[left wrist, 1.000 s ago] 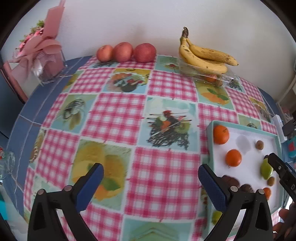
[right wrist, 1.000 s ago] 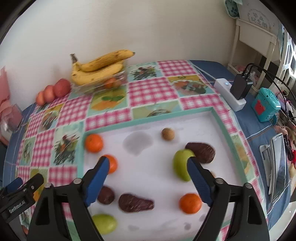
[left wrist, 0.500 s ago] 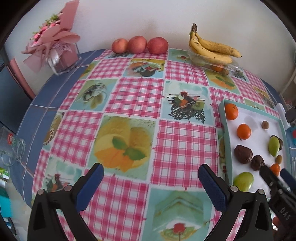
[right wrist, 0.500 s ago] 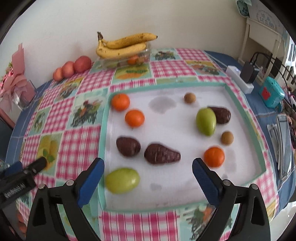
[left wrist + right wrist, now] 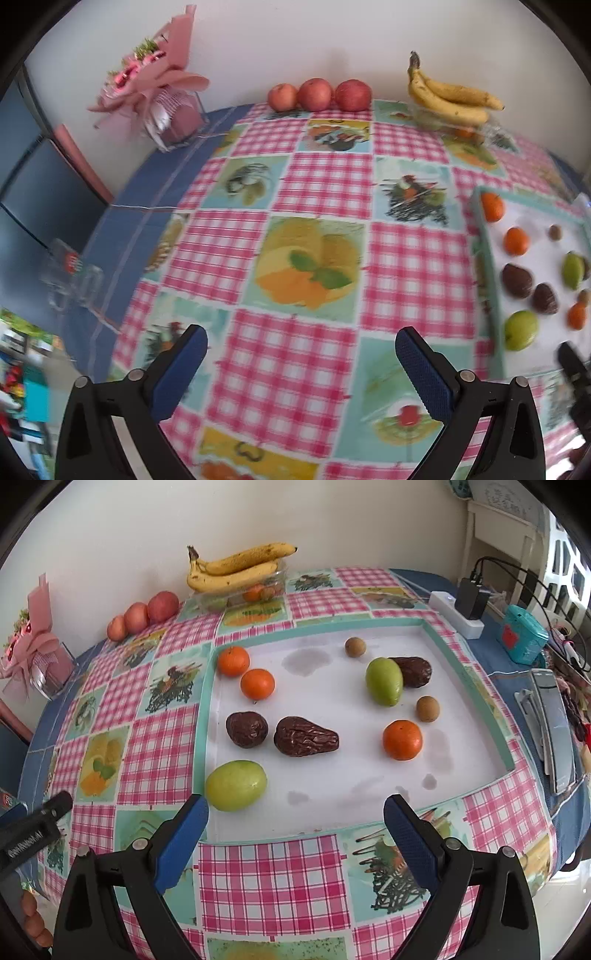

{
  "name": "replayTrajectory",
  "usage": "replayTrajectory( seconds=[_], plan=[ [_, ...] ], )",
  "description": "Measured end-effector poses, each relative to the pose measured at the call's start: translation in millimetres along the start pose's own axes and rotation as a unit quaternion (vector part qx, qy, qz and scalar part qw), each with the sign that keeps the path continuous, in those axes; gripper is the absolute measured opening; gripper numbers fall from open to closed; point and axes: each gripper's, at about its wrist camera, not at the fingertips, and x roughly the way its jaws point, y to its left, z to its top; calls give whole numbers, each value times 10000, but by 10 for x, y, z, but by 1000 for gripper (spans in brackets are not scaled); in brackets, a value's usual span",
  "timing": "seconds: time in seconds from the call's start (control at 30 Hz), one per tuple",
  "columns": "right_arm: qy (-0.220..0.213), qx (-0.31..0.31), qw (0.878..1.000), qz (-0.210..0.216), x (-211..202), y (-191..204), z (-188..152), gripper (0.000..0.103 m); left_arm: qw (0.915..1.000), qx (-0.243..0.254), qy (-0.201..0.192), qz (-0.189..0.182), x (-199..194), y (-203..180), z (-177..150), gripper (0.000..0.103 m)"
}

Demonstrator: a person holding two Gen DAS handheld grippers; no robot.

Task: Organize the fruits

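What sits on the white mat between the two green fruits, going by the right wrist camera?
Between the near green fruit and the far green fruit lies the elongated dark brown fruit; otherwise the white mat is bare. The right wrist view shows it.

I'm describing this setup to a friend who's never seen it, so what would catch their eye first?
Probably the white tray near the table's front edge, scattered with three oranges, two green fruits, three dark wrinkled fruits and two small brown ones. Then the bananas on a clear container by the back wall, with three red apples lined up left of them. Both grippers, left and right, hang open and empty.
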Motion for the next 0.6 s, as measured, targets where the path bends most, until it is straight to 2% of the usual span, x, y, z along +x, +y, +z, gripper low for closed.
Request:
replayTrajectory(
  seconds=[0.1, 0.23, 0.37, 0.6],
  plan=[
    [2, 40, 10000, 3, -40, -26, -18, 96, 9998, 143, 30, 150, -4, 12, -44, 103],
    [55, 68, 10000, -47, -48, -45, -30, 96, 9996, 41, 218, -154, 18, 91, -92, 103],
    [80, 19, 9999, -65, -49, -30, -41, 96, 9992, -79, 302, -230, 37, 141, -101, 103],
    [84, -215, 9997, -97, -46, 68, -47, 96, 9988, -1, 356, -342, 54, 125, -115, 103]
  ],
)
